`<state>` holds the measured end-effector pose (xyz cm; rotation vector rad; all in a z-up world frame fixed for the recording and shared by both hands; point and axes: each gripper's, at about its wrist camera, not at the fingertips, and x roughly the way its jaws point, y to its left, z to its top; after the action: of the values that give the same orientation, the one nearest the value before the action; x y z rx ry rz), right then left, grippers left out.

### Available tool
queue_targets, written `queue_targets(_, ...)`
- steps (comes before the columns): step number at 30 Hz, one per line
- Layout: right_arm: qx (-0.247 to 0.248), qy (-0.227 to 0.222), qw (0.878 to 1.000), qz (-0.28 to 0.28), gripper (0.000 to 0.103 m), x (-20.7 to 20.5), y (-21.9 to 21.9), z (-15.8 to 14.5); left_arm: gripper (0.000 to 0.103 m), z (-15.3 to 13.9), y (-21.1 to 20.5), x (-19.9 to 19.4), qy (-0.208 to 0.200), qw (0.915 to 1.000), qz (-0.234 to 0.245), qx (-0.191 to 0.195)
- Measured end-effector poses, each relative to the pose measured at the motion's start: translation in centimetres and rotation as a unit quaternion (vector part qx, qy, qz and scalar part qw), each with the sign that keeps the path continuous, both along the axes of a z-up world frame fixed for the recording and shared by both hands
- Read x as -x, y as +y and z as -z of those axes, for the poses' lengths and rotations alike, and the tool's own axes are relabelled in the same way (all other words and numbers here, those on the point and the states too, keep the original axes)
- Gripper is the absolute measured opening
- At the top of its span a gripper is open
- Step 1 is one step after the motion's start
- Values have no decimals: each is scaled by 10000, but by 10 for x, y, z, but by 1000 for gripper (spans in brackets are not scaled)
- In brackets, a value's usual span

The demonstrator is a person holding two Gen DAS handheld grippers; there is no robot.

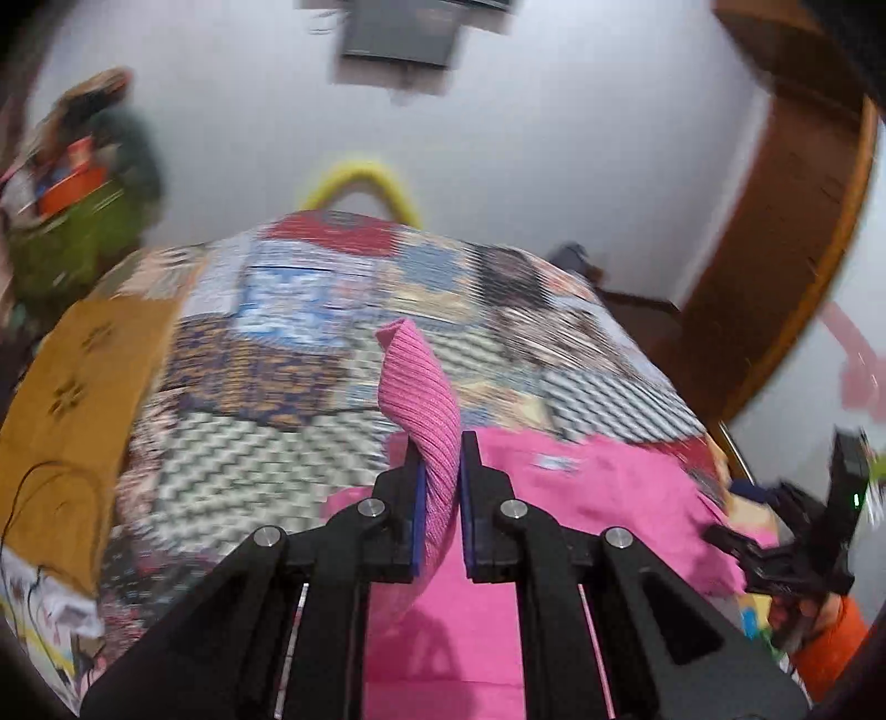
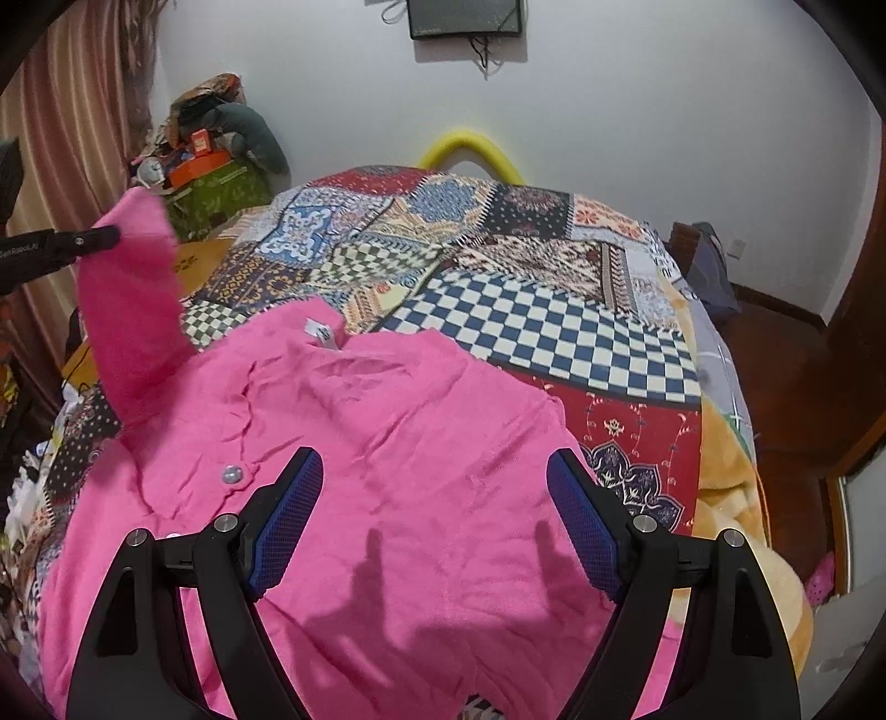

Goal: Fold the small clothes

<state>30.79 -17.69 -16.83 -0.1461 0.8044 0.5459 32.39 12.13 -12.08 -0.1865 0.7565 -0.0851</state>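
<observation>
Pink knit, soft and thin, makes up the small garment (image 2: 387, 443), which lies spread across the lower middle of the right wrist view on a patchwork bedspread (image 2: 554, 332). It creases wherever it rests, so it should be light and limp, draping from any held point rather than keeping a shape. One ribbed sleeve (image 1: 421, 399) is lifted off the bed; in the left wrist view it stands up through the centre of the frame, and in the right wrist view it rises at the upper left. The left gripper (image 1: 441, 476) is closed tight on that sleeve, the ribbed cuff sticking out beyond its tips. The right gripper (image 2: 434, 515) is spread wide with nothing between its blue pads (image 2: 288, 520), hovering over the body of the garment at the bottom of the frame. Ribbed cuffs, the hem and the shoulder seams look like the firmest places to pinch; a pearly button (image 2: 232, 474) at lower left marks a placket worth avoiding. A white neck label (image 2: 321, 334) shows print too small to read. On the left gripper's side, at the left edge of the right wrist view, pale lettering reads roughly "SenRobot.AI". A yellow curved headboard rail (image 2: 470, 149) sits behind the bed, and a dark screen (image 2: 465, 19) hangs on the wall at top centre.
</observation>
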Motion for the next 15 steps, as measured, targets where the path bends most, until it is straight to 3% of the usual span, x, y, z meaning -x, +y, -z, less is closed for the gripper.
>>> queue_targets(5,-83,-23,9999,-83,81,2,1,-3,9,32,-62,-10,403,9974,510,-316)
queue_targets(10,-137,35,9996,-234,81,8,5,-2,10,68,-81,-12,912,9928,764,-137)
queue_targets(12,-111,51,9995,-280,81,9,7,0,20,76,-85,-11,1155,9898,835,-75)
queue_targets(14,-92,90,9994,-313,81,8,9,3,43,78,-82,-5,1238,9889,826,3)
queue_targets(15,-88,110,9994,-319,81,7,9,5,48,78,-82,-2,1212,9895,785,16)
